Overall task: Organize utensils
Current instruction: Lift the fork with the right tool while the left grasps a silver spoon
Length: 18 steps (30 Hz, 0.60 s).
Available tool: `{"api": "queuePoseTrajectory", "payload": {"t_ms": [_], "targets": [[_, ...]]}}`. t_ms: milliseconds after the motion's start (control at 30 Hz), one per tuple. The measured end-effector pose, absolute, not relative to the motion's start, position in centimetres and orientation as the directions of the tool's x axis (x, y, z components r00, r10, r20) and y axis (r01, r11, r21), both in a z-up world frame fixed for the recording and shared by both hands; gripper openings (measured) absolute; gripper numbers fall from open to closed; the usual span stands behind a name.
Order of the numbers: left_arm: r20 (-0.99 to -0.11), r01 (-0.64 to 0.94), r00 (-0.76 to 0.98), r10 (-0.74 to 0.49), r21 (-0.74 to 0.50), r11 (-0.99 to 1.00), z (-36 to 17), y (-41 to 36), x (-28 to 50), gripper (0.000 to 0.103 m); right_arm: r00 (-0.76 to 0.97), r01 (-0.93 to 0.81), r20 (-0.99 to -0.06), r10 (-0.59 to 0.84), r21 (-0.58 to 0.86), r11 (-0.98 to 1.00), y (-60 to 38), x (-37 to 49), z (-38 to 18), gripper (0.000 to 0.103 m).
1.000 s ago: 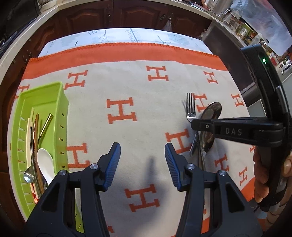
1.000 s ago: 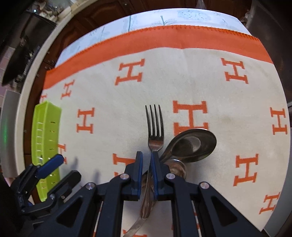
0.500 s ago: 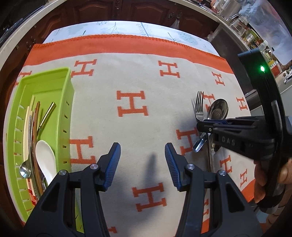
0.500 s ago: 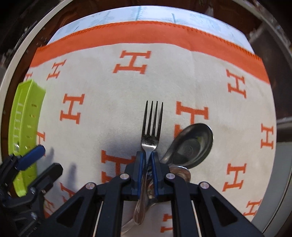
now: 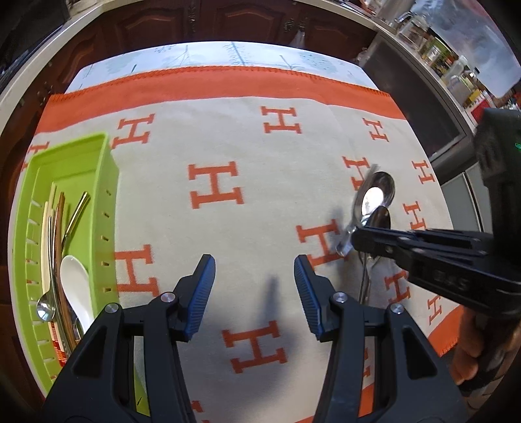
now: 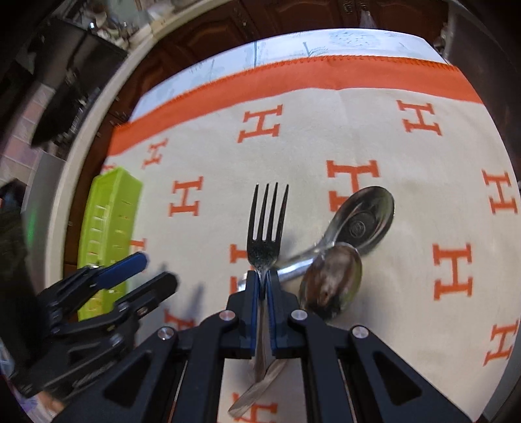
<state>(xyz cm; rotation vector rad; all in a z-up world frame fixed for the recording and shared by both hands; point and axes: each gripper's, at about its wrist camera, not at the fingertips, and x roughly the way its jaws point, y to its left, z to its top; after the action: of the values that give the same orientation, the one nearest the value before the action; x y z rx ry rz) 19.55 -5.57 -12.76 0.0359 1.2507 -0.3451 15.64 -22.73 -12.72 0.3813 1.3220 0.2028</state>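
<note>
Gripping a steel fork (image 6: 267, 227) by its neck, my right gripper (image 6: 260, 286) has its blue pads pressed against the metal, tines pointing ahead over the cream blanket (image 6: 423, 156) with its orange H pattern; only the right wrist view shows this clearly, for in the left wrist view the fork is a blur above the right gripper's (image 5: 356, 239) black fingers, and I cannot tell there how high it sits; my left gripper (image 5: 254, 279) hangs spread wide with nothing between its pads, low over a bare stretch of blanket; the left wrist view alone looks down into the green tray (image 5: 107, 208) at the blanket's left edge, where a white spoon (image 5: 76, 283), a small steel spoon (image 5: 45, 306), a brown stick and a gold-coloured handle lie lengthwise; from the right wrist view that tray (image 6: 107, 227) shows only its slotted outer wall, its contents hidden; two more pieces lie on the blanket just right of the fork, a large ladle-like spoon (image 6: 364, 218) and a smaller spoon (image 6: 332, 279) whose bowl overlaps the larger one's handle; the right gripper's body blocks their handles in the left wrist view; a hand (image 5: 469, 358) holds the right tool at the frame's lower right; dark wooden cabinets (image 5: 228, 19) stand beyond the table.
</note>
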Motion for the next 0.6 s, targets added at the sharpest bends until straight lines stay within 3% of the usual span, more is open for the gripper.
{"api": "queuePoseTrajectory", "payload": {"t_ms": [600], "targets": [[-0.954,0.505,0.183,-0.239,-0.117,0.855,-13.9,-15.0,22.5,0.047,0.393,0.220,-0.824,0.408,0.515,0.828,-31.4,12.6,-11.2,0.005]]}}
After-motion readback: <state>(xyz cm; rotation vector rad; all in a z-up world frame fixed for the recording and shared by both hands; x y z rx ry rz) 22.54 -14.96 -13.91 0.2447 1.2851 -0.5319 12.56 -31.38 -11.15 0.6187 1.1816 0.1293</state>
